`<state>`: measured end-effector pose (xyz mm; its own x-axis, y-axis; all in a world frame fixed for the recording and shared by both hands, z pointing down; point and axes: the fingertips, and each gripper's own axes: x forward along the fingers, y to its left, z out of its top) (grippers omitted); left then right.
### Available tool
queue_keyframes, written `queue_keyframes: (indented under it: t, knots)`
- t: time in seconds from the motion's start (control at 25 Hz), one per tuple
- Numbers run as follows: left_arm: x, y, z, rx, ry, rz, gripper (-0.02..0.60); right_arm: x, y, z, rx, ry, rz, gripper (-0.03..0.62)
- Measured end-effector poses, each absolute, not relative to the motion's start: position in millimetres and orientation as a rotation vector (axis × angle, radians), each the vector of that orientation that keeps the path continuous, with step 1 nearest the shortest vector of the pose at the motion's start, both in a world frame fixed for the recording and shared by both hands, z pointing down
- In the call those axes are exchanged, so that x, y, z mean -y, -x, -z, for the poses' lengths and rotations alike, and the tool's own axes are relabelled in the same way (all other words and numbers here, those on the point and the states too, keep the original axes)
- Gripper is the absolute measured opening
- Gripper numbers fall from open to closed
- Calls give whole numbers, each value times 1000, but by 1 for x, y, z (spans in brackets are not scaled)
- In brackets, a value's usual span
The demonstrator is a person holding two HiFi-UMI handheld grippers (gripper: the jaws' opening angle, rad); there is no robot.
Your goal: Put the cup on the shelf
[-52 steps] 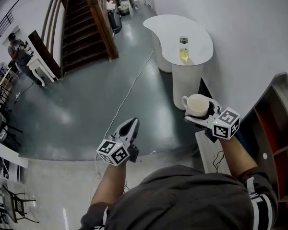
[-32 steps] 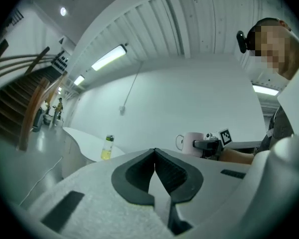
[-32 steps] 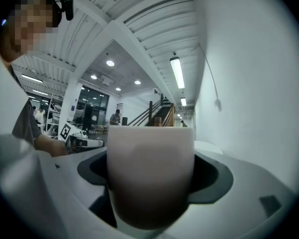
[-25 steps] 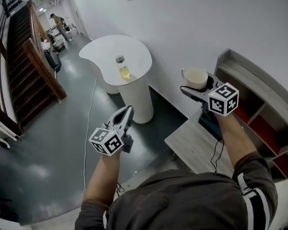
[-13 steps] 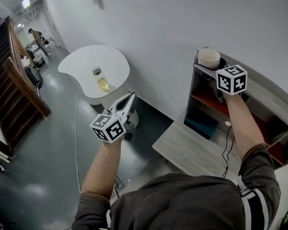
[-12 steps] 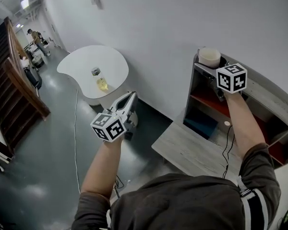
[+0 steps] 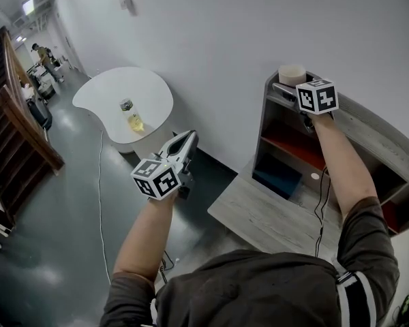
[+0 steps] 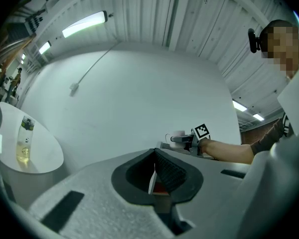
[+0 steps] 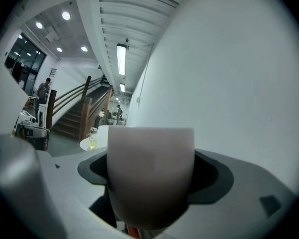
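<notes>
A pale cup [image 7: 292,73] sits upright between the jaws of my right gripper [image 7: 290,87], which is shut on it. In the head view it is held at the top left corner of the grey wooden shelf [image 7: 262,131], right at its top board; whether it touches, I cannot tell. The cup [image 9: 150,171] fills the middle of the right gripper view. My left gripper [image 7: 188,137] hangs lower left over the floor, shut and with nothing in it. The left gripper view shows its jaws meeting, with the cup [image 8: 178,135] far off.
The shelf has red [image 7: 293,142] and blue [image 7: 278,177] compartments and a low wooden platform [image 7: 266,213] in front. A white round table [image 7: 123,101] with a bottle [image 7: 129,114] stands at the left. A wooden staircase [image 7: 20,125] and a white wall [image 7: 211,39] bound the room.
The right gripper has carried the cup up and rightward, from in front of the white table to the shelf's top corner. The left gripper has stayed shut, low at the left.
</notes>
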<state>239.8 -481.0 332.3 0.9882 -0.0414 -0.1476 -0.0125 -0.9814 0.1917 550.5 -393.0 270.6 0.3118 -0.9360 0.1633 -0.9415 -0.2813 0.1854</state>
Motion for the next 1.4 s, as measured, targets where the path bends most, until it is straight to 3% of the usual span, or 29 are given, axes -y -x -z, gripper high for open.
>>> queue_keyframes:
  t: [0.88,1.4]
  knots:
    - [479,-239,-347,68,-2929,190,5,405,-588,-306,1563,-2310,-279,451]
    - [471,-238,-346,57,-2932,192,5,395,-588,-296,1518,-2346,-179,500]
